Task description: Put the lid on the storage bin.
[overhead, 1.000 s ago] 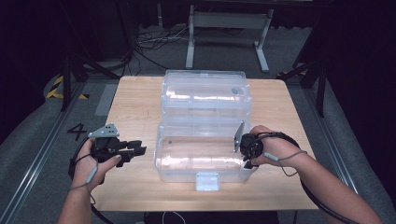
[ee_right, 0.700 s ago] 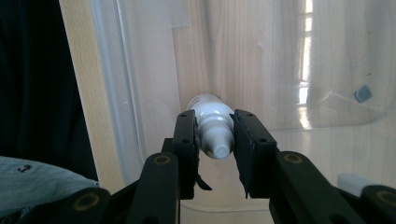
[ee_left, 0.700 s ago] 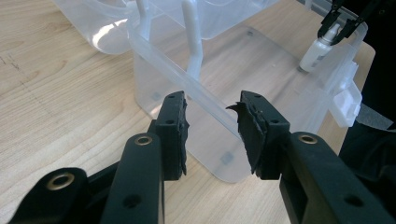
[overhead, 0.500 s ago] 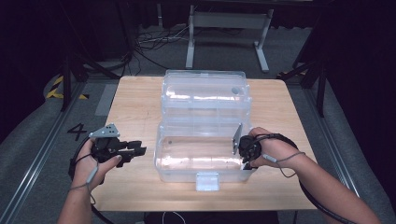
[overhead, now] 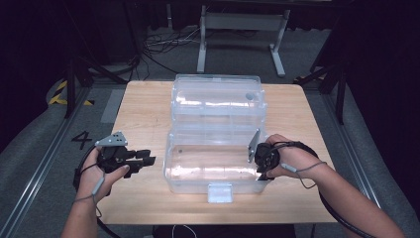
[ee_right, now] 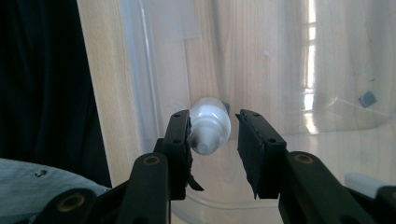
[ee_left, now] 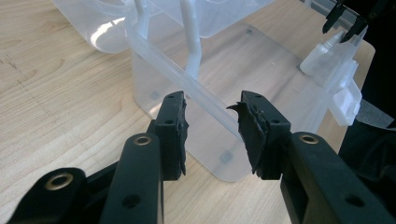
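I read the clear plastic storage box [overhead: 218, 163] as the work in hand. It sits on the wooden table [overhead: 143, 109], near the front edge and about midway across, with its lid [overhead: 215, 96] swung open and lying back toward the far side. A pale latch tab [overhead: 220, 192] hangs at the middle of the front wall. The box looks empty as far as I can make out through the walls.

At the box's right end my right gripper [ee_right: 212, 135] is at the rim. In the right gripper view a small white rounded knob [ee_right: 210, 126] of the box stands between the jaws. It touches the left pad, while the right pad stands clear of it with a visible gap. The jaws have just been opening, so I note them as spread around the knob, not pinching it. In the high view the right hand [overhead: 285, 158] rests just beside the box's right wall.

My left gripper [ee_left: 212, 130] is off the box's left end, apart from it, over bare table. Its jaws are spread with nothing between the pads; the left gripper view looks past them at the near corner of the box. In the high view the left hand [overhead: 106, 171] holds it level, jaws pointing toward the box.

Beyond the table: grey floor, cables, a metal stand [overhead: 242, 29].
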The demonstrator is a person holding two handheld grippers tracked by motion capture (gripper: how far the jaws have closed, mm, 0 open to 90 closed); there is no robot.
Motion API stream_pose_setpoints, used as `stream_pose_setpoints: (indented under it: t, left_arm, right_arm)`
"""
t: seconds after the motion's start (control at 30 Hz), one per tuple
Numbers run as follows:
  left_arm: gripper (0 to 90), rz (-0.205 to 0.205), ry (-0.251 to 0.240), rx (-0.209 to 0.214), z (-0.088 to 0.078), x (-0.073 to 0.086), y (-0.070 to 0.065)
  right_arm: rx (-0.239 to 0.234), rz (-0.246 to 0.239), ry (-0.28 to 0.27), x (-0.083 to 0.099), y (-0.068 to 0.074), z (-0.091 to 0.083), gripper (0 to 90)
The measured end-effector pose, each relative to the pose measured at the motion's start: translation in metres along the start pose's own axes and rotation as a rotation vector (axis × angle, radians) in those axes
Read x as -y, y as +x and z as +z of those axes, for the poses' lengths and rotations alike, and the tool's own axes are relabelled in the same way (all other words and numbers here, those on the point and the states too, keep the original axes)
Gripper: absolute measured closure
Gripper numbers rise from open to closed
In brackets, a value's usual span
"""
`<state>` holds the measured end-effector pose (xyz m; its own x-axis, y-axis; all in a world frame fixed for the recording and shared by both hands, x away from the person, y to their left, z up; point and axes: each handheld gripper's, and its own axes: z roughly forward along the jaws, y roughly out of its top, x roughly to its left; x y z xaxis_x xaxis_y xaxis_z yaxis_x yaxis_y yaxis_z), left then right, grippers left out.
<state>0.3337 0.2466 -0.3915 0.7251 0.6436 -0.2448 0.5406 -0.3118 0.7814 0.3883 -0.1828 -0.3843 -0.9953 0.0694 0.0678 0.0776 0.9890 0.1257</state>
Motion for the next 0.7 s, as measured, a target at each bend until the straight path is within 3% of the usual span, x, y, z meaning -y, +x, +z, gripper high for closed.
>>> stream_pose_setpoints:
  t: [0.33,0.7]
  left_arm:
    - [62.0,0.019,0.0,0.012,0.001,-0.003,-0.005]
    - [62.0,0.048,-0.003,0.052,0.004,-0.008,-0.014]
  right_arm:
    - [0.034,0.008,-0.063,0.0,0.004,-0.025,64.2]
    - [0.098,0.071,-0.179,0.003,0.001,-0.054,64.7]
